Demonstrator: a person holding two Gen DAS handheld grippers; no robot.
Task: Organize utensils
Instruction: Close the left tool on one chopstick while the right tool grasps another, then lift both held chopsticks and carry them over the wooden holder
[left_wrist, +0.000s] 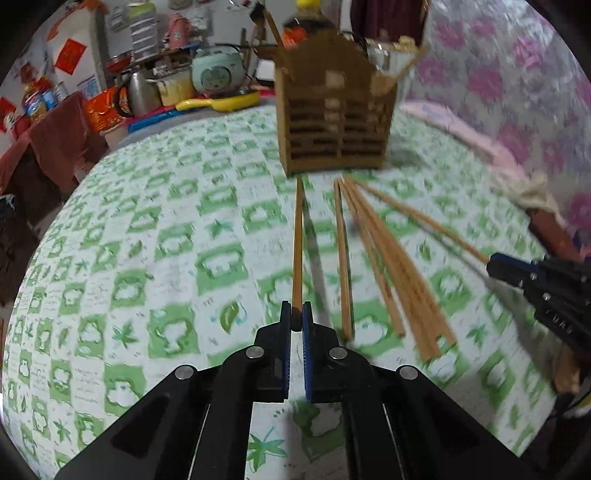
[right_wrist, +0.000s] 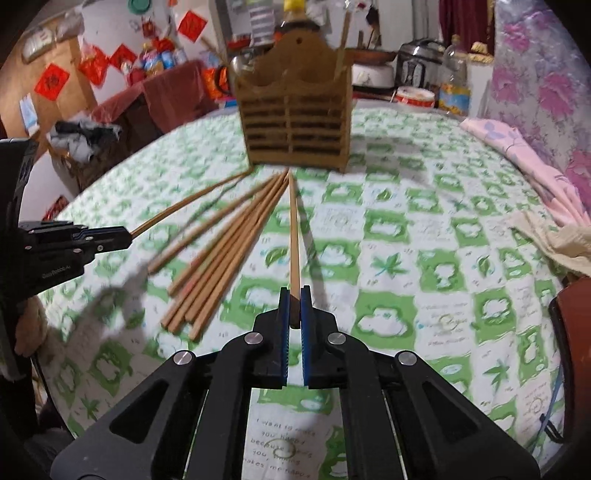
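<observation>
Left gripper and right gripper each pinch 1 slim, seemingly wooden chopstick.

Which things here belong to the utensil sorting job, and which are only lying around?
Belong to the job:
- chopstick in the left gripper
- chopstick in the right gripper
- loose chopsticks on the tablecloth
- wooden holder

Just lying about:
- pink cloth
- rice cooker
- yellow pan
- kettle
</observation>
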